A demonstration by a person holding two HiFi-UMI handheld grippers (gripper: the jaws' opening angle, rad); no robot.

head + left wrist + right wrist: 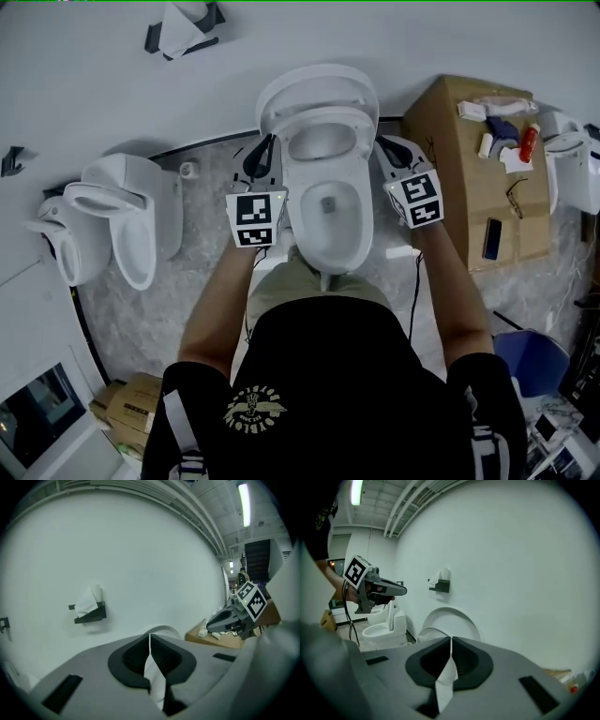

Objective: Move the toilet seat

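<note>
Over a white toilet (328, 246) at the far wall (84, 66), a person in a black shirt stands with a two-finger tool in each hand. The toilet seat (323, 120) is up off the bowl (305, 220), tilted back in front of the lid (319, 80), which leans against the wall.

The left gripper (265, 148) reaches in at the seat's left edge and the right gripper (386, 145) at its right edge, so the two flank the raised ring. Whether either one touches the seat cannot be told from above. Each gripper's own view shows its fingers (136, 656) closed, dark pads meeting tip to tip; a pale sliver shows in the gap behind the tips, and nothing is clearly pinched. The right pair (471, 660) looks toward the upright lid and seat.

A marker cube (255, 217) rides on the near end of the left tool, with its twin on the right tool.

To the left, a second toilet (131, 220) sits on the grey marbled floor (202, 281). To the right stands a cardboard box (450, 122) carrying a red bottle (530, 141), a phone (492, 239) and small white items. A tissue holder (89, 612) hangs on the wall, left of the toilet.
</note>
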